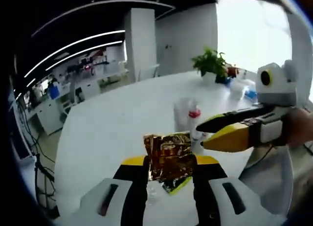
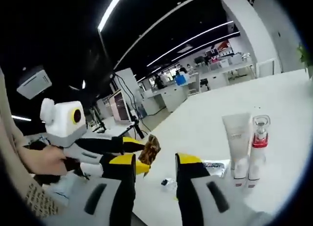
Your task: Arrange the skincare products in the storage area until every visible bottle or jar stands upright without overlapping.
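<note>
My left gripper (image 1: 169,163) is shut on a crumpled gold foil sachet (image 1: 167,150), held above the white table (image 1: 107,133). Just beyond it stand a white tube (image 1: 182,113) and a slim clear bottle with a red collar (image 1: 195,119), both upright and side by side. My right gripper (image 1: 202,135) reaches in from the right, its tips close to the sachet's right edge. In the right gripper view its jaws (image 2: 155,169) are open with nothing between them. There the left gripper (image 2: 141,148) holds the sachet (image 2: 151,149) on the left, and the tube (image 2: 236,143) and bottle (image 2: 257,148) stand at right.
A flat sachet (image 2: 214,165) and small bits (image 2: 167,182) lie on the table beside the tube. A potted plant (image 1: 211,63) and other items (image 1: 244,89) sit at the table's far end. A hand (image 2: 41,160) holds the left gripper. Office desks stand behind.
</note>
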A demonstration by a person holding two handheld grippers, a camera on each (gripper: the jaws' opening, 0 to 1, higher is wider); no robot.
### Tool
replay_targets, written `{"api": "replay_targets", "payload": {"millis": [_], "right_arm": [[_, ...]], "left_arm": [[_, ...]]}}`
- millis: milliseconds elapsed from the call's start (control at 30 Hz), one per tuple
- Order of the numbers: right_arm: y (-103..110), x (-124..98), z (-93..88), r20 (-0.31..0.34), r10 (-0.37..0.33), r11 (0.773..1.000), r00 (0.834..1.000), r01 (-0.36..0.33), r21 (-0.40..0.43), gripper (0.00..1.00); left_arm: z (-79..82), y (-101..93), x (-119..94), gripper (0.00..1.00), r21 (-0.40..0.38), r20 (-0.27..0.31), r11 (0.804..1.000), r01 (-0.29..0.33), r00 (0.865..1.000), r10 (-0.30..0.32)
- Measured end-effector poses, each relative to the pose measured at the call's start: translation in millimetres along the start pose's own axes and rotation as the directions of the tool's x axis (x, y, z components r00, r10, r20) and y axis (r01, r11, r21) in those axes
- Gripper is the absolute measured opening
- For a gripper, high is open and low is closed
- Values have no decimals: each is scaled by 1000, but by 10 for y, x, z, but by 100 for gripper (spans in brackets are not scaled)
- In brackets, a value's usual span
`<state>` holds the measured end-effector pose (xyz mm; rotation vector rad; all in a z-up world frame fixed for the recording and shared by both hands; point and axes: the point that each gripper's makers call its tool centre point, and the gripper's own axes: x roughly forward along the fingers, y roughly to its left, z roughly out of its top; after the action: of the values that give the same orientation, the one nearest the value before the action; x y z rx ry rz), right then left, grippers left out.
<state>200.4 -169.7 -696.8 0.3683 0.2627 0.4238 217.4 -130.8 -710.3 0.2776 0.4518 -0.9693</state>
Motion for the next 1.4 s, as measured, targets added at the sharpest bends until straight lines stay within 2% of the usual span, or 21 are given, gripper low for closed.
{"api": "replay_targets", "payload": {"millis": [167, 467, 600, 767, 867, 1033, 1100, 1133, 1167, 1267, 1333, 1367, 1400], "right_arm": [[-6, 52, 31, 19, 10, 999, 1000, -11, 45, 26], [-29, 60, 35, 26, 16, 998, 1000, -18, 65, 4], [-43, 59, 22, 23, 13, 997, 1000, -15, 76, 4], [-28, 45, 33, 41, 25, 988, 999, -31, 151, 1], [-26, 45, 10, 20, 32, 985, 999, -35, 169, 1], [-11, 28, 9, 13, 54, 982, 998, -56, 182, 1], [-15, 23, 13, 17, 58, 980, 998, -60, 192, 1], [-9, 20, 11, 14, 63, 979, 998, -65, 195, 1], [-6, 18, 7, 10, 66, 979, 998, -67, 194, 1], [2, 9, 8, 5, 77, 979, 997, -77, 188, 1], [17, 7, 19, 8, 94, 977, 996, -93, 193, 1], [31, 9, 23, 9, 103, 975, 995, -103, 197, 1], [37, 10, 26, 10, 106, 975, 994, -106, 197, 1]], "left_arm": [[33, -87, -8, 32, 33, 17, 999, 7, 1000, -8], [30, -168, 0, 33, 63, 27, 998, 30, 999, -32], [22, -163, 6, 34, 69, 23, 997, 32, 999, -34], [25, -166, 13, 34, 66, 23, 997, 36, 999, -38], [-3, -170, 20, 35, 59, 14, 997, 49, 999, -50], [-52, -172, 7, 37, 8, 12, 996, 85, 996, -85], [-98, -176, 1, 36, -41, 14, 992, 121, 993, -121], [-147, -134, -6, 36, -94, 10, 987, 127, 992, -127], [-181, -86, -13, 37, -109, 6, 986, 127, 992, -127], [-222, 9, -58, 36, -180, 22, 971, 157, 988, -156], [-253, 8, -79, 33, -283, 44, 931, 229, 973, -226], [-257, 4, -82, 33, -361, 74, 889, 281, 959, -274], [-285, 7, -89, 33, -384, 74, 871, 308, 950, -303]]}}
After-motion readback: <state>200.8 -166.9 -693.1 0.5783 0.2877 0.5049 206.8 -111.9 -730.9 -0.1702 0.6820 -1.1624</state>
